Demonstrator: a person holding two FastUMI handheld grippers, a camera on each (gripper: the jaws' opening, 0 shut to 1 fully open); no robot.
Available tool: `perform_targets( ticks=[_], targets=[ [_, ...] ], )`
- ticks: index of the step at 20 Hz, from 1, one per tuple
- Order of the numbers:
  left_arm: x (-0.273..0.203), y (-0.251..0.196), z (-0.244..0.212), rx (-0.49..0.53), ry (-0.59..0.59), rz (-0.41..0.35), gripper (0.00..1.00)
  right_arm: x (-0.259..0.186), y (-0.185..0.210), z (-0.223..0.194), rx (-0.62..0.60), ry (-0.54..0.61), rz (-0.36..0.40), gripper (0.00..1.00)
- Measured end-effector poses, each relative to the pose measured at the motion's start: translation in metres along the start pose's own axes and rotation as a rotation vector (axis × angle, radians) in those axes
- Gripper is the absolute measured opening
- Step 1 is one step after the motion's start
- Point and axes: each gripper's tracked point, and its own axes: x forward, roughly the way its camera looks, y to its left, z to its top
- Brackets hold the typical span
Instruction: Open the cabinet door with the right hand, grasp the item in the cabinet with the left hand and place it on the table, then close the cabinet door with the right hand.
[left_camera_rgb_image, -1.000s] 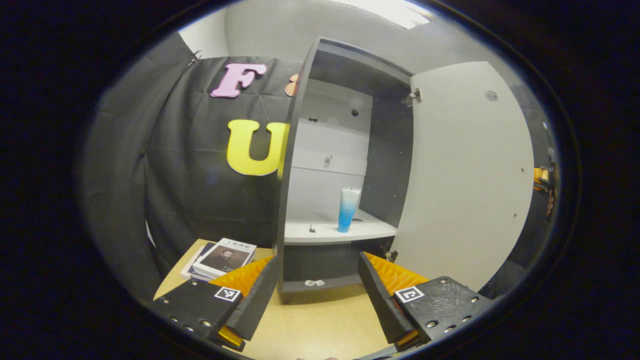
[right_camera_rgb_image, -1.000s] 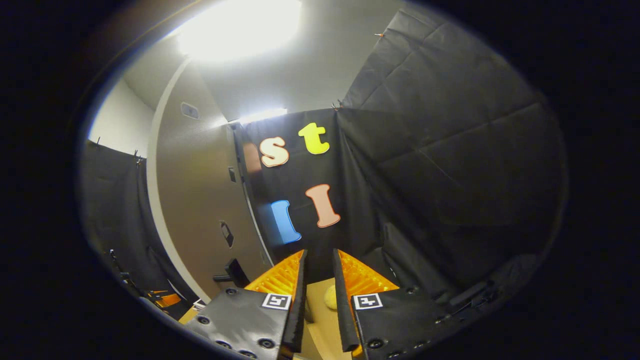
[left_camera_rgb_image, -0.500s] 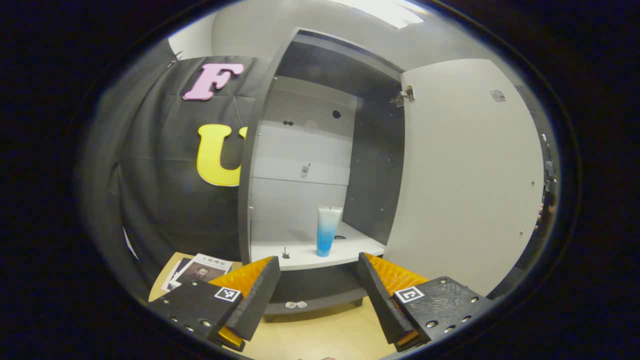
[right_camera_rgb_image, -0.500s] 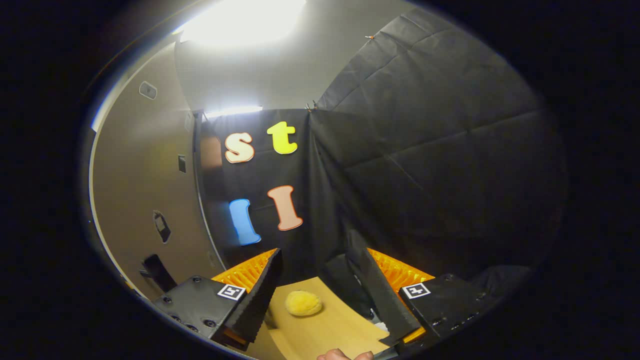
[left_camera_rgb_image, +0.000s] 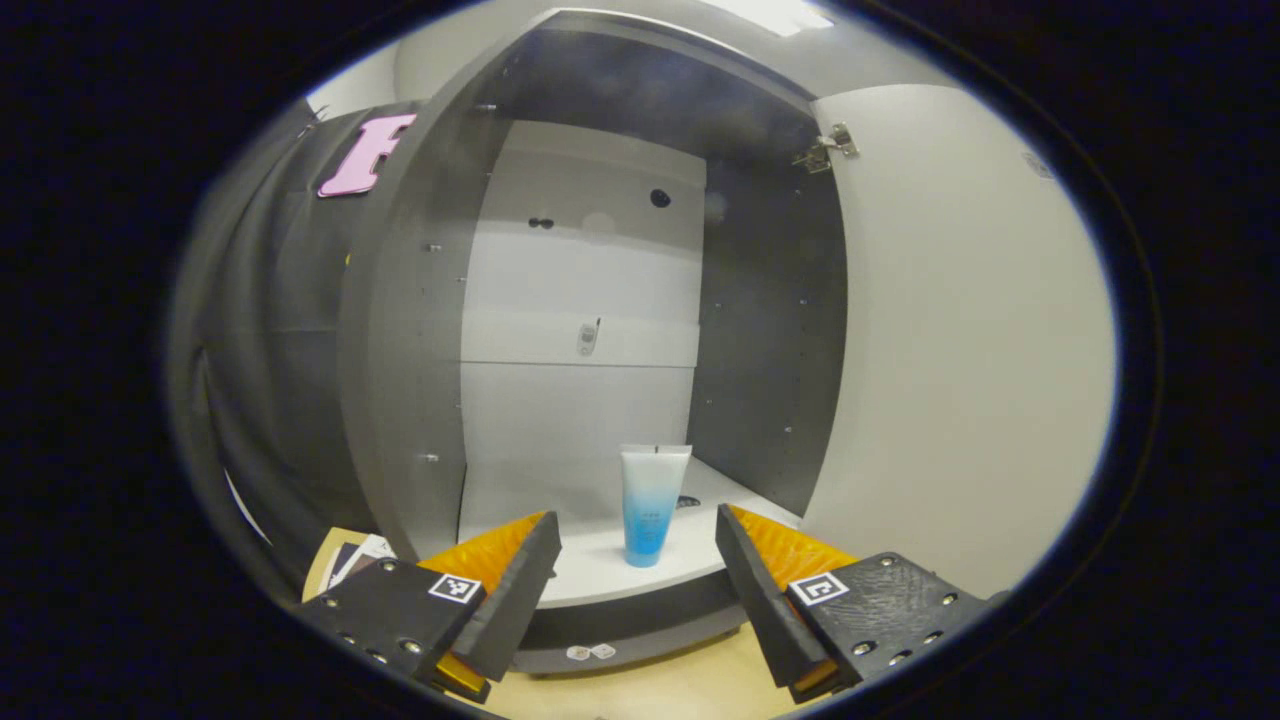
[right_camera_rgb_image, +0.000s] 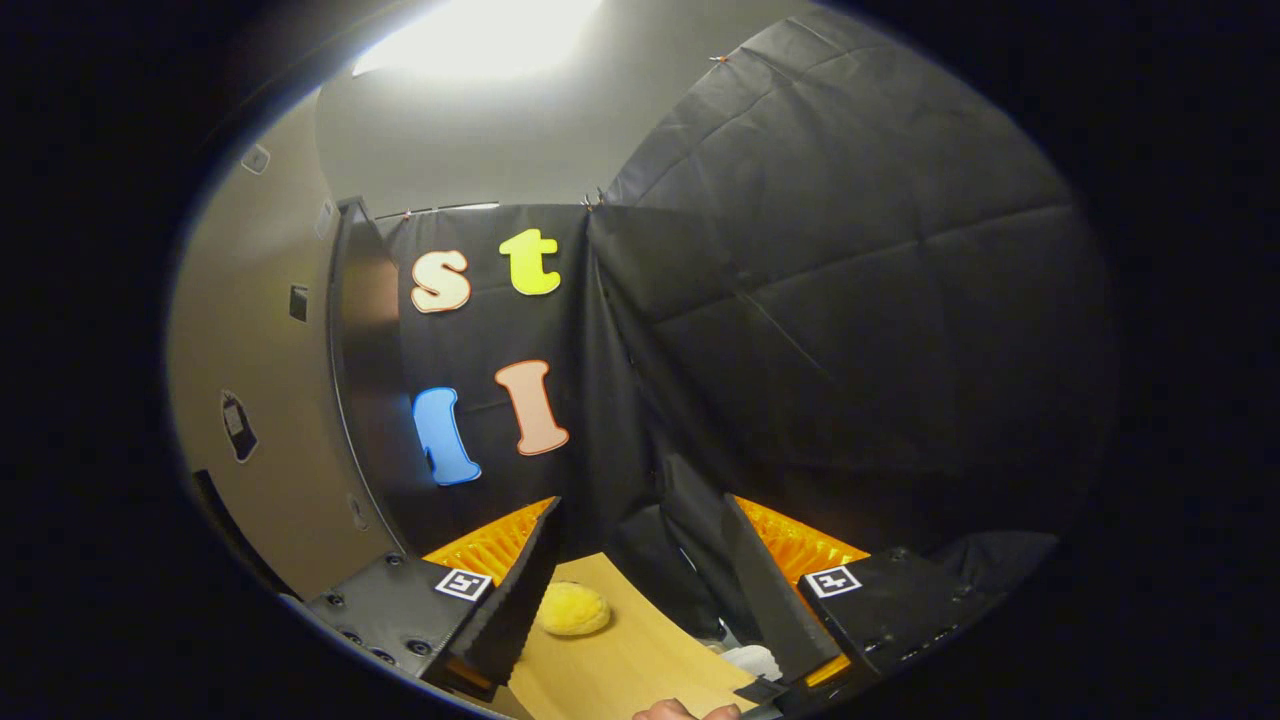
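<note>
In the left gripper view, a grey cabinet (left_camera_rgb_image: 400, 330) stands wide open, its white door (left_camera_rgb_image: 960, 340) swung out to the right. On its white shelf (left_camera_rgb_image: 610, 570) stands a blue-and-white tube (left_camera_rgb_image: 651, 503), upright, cap down. My left gripper (left_camera_rgb_image: 636, 560) is open, its fingers framing the tube from in front of the shelf edge, a little short of it. In the right gripper view, my right gripper (right_camera_rgb_image: 640, 550) is open and holds nothing; the door's outer face (right_camera_rgb_image: 240, 400) shows at the left.
A yellow sponge-like lump (right_camera_rgb_image: 572, 610) lies on the wooden table (right_camera_rgb_image: 630, 660) near my right gripper. Books (left_camera_rgb_image: 350, 560) lie on the table left of the cabinet. A white object (right_camera_rgb_image: 750, 660) sits at the table's right edge. A fingertip (right_camera_rgb_image: 680, 711) shows at the bottom.
My left gripper has moved closer to the cabinet, so the tube looms larger between its fingers. My right gripper let go of the door handle, opened, and swung right, away from the door.
</note>
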Motion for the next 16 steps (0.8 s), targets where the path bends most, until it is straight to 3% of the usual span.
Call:
perform_targets(
  ticks=[7,13,14,16],
  targets=[
    [0.058,-0.012,-0.019,0.037,0.047,0.019,0.93,0.034,-0.002,-0.025,-0.051,0.067,-0.002,0.98],
    [0.096,-0.005,-0.045,-0.014,0.115,0.074,0.94,0.057,-0.002,-0.05,-0.023,0.141,0.023,0.98],
    [0.099,-0.002,-0.047,-0.017,0.118,0.091,0.91,0.059,-0.003,-0.05,0.014,0.146,0.03,0.98],
    [0.104,0.001,-0.054,-0.025,0.135,0.094,0.7,0.064,-0.011,-0.049,0.069,0.139,0.022,0.98]
  ],
)
